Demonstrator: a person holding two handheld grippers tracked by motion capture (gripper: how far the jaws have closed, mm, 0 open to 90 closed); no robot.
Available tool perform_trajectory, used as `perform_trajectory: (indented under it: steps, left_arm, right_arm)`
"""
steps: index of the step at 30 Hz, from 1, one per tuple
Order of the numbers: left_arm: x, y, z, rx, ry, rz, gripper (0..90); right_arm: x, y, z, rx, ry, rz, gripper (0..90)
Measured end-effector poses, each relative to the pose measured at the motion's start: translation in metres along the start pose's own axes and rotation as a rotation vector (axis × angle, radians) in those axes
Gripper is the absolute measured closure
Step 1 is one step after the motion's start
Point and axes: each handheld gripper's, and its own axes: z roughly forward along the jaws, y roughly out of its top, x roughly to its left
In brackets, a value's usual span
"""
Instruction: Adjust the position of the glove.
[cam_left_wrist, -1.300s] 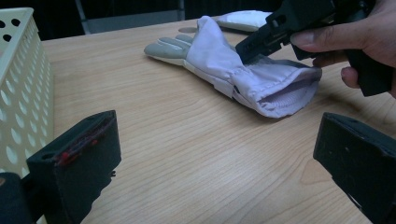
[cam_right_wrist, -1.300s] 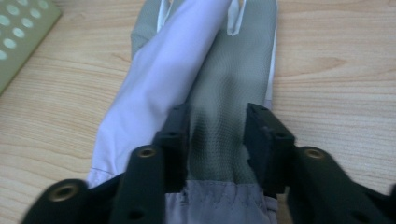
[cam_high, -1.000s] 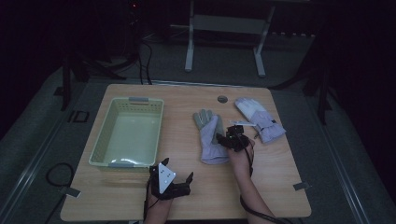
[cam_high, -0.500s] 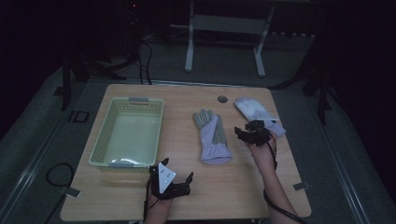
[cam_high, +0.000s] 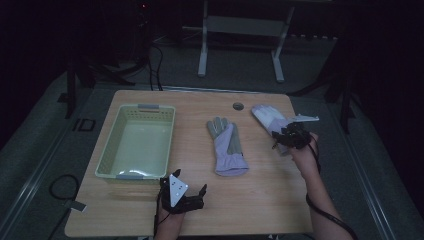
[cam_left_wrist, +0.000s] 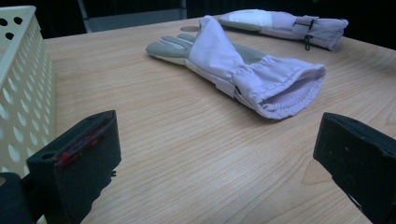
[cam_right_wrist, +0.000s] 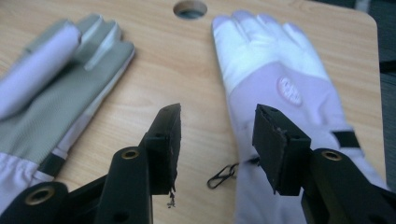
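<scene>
Two pale lilac gloves lie flat on the wooden table. One glove (cam_high: 227, 145) (cam_left_wrist: 243, 70) (cam_right_wrist: 56, 93), with a grey palm, is in the middle. The other glove (cam_high: 267, 116) (cam_left_wrist: 280, 21) (cam_right_wrist: 275, 79), with a white back, lies at the right. My right gripper (cam_high: 286, 137) (cam_right_wrist: 217, 112) hovers over that glove's cuff end. Its jaws have just been closing a little, but they stand apart and grip nothing; the glove's edge and a small metal clip (cam_right_wrist: 222, 175) lie below them. My left gripper (cam_high: 184, 192) (cam_left_wrist: 217, 121) rests near the front edge, wide open with nothing between its jaws.
A pale green perforated basket (cam_high: 137, 107) (cam_left_wrist: 23, 84) stands at the left, close to my left gripper. A round cable hole (cam_high: 238, 106) (cam_right_wrist: 189, 8) sits near the table's far edge. The right glove lies close to the table's right edge.
My right gripper has moved to the right, from the middle glove's cuff to above the right glove. The left gripper and both gloves have stayed put.
</scene>
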Motion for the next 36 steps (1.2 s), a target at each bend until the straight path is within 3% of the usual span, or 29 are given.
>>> perform_trajectory:
  steps: [2, 4, 13, 21, 28, 31, 33, 34, 36]
  left_arm:
    - [0.0, 0.0, 0.0, -0.002, 0.001, 0.0, 0.9]
    - [0.0, 0.0, -0.001, -0.004, 0.001, 0.0, 0.9]
    - [0.0, -0.001, -0.001, -0.01, 0.003, -0.001, 0.9]
    - [0.0, 0.0, 0.0, -0.003, 0.004, 0.0, 0.9]
    - [0.0, -0.001, -0.002, -0.02, -0.002, -0.002, 0.9]
    - [0.001, -0.001, -0.002, -0.024, -0.006, -0.013, 0.9]
    - [0.001, -0.001, -0.002, -0.025, -0.008, -0.017, 0.9]
    - [0.001, -0.001, -0.002, -0.025, -0.007, -0.018, 0.9]
    - [0.001, -0.001, -0.002, -0.024, -0.007, -0.013, 0.9]
  right_arm:
    - [-0.007, 0.002, 0.002, 0.012, -0.025, -0.039, 53.4]
    - [-0.014, 0.005, 0.006, 0.02, -0.023, -0.045, 53.4]
    - [-0.042, 0.014, 0.029, 0.023, -0.055, -0.001, 53.4]
    - [-0.055, 0.019, 0.054, 0.074, -0.058, 0.009, 50.6]
    - [-0.061, 0.019, 0.07, 0.114, -0.065, -0.015, 47.9]
    - [-0.066, 0.014, 0.081, 0.15, -0.041, -0.011, 44.2]
    - [-0.069, 0.009, 0.086, 0.172, -0.003, 0.022, 44.2]
    - [-0.07, 0.007, 0.088, 0.168, 0.012, 0.042, 45.9]
    - [-0.071, 0.004, 0.088, 0.148, 0.033, 0.037, 50.2]
